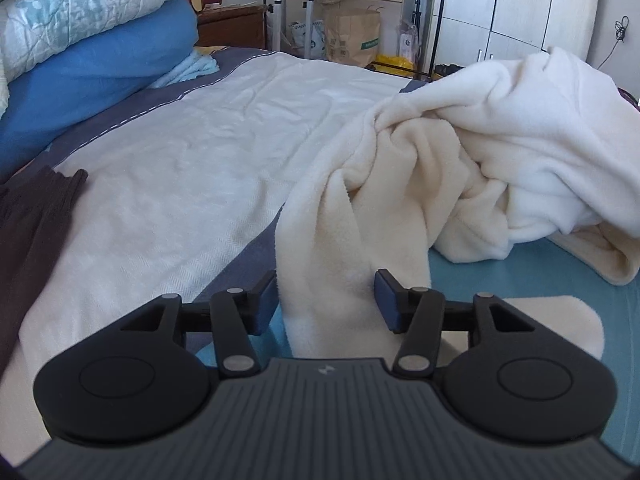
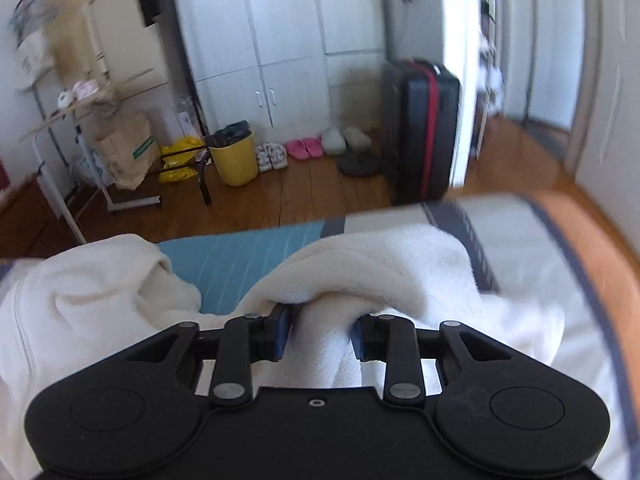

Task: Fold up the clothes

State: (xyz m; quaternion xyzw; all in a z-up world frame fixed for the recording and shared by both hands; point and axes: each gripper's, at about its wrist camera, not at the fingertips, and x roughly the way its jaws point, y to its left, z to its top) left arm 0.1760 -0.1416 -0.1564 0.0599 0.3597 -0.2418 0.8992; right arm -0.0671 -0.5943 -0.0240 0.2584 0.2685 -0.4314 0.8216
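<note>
Bed [image 1: 168, 184] fills most of the left wrist view: white cover over a grey-blue sheet, teal panel at the near right. Stack of folded quilts [image 1: 80, 32] at the far left of the bed, white and pale patterned on top, blue beneath. Dark brown garment [image 1: 28, 232] lies flat at the bed's left edge.

Cream fleece garment [image 1: 460, 160] sits bunched in a heap on the right side of the bed, one long strip trailing down toward the camera.

Left gripper [image 1: 326, 300]: jaws apart, the fleece strip running between them; the pads do not appear to press on it.

Right gripper [image 2: 320, 336]: jaws closed in on a thick fold of the same fleece [image 2: 360, 272], blue pads touching the cloth on both sides. View blurred.

Beyond the bed: wooden floor, white wardrobe [image 2: 280, 40], black suitcase [image 2: 428, 128] with red stripe, yellow bin [image 2: 234, 156], paper bag [image 2: 124, 148].
</note>
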